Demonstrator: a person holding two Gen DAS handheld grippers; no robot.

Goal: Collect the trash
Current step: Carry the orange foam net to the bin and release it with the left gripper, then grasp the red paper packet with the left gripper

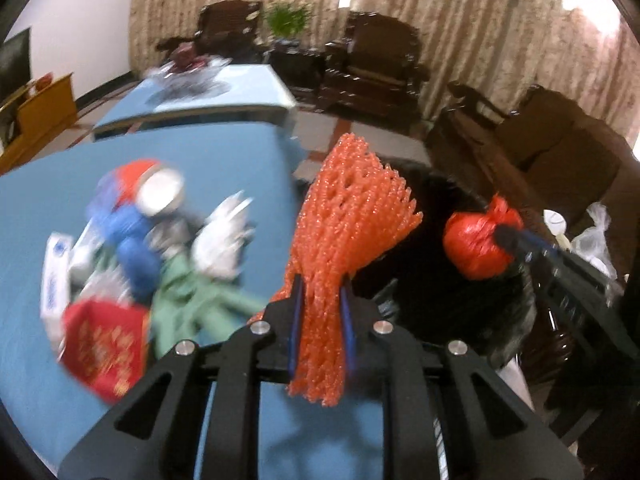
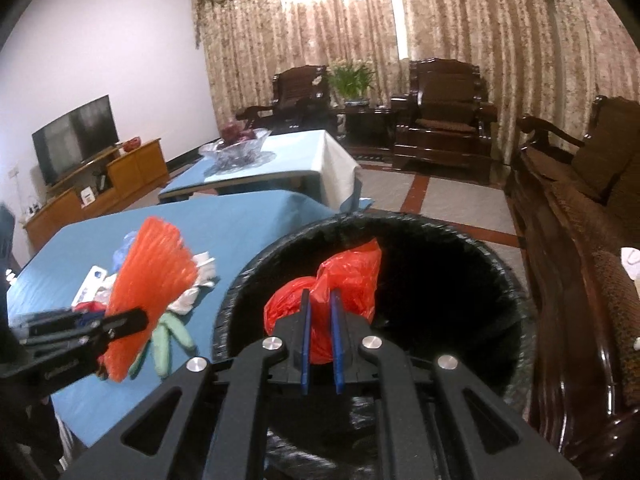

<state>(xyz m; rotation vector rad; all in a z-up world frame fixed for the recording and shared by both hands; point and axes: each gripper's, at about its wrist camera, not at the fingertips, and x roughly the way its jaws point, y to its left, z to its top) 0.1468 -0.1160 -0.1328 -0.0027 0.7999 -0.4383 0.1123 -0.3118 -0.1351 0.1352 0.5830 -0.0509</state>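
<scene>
Orange net (image 1: 344, 240) clamped in my left claw (image 1: 320, 304), red bag (image 2: 328, 300) pinched in my right claw (image 2: 320, 320) over the bin (image 2: 500, 280) ahead; transfer step, next I release bag, then swing net rightward.

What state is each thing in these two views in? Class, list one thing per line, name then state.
left gripper: shut on the orange foam net, lifted off the table
orange foam net: held, fanned out at its top
right gripper: shut on the red plastic bag
red plastic bag: tied, held over the bin's mouth
black-lined bin: open
trash pile: lying on the blue table
</scene>
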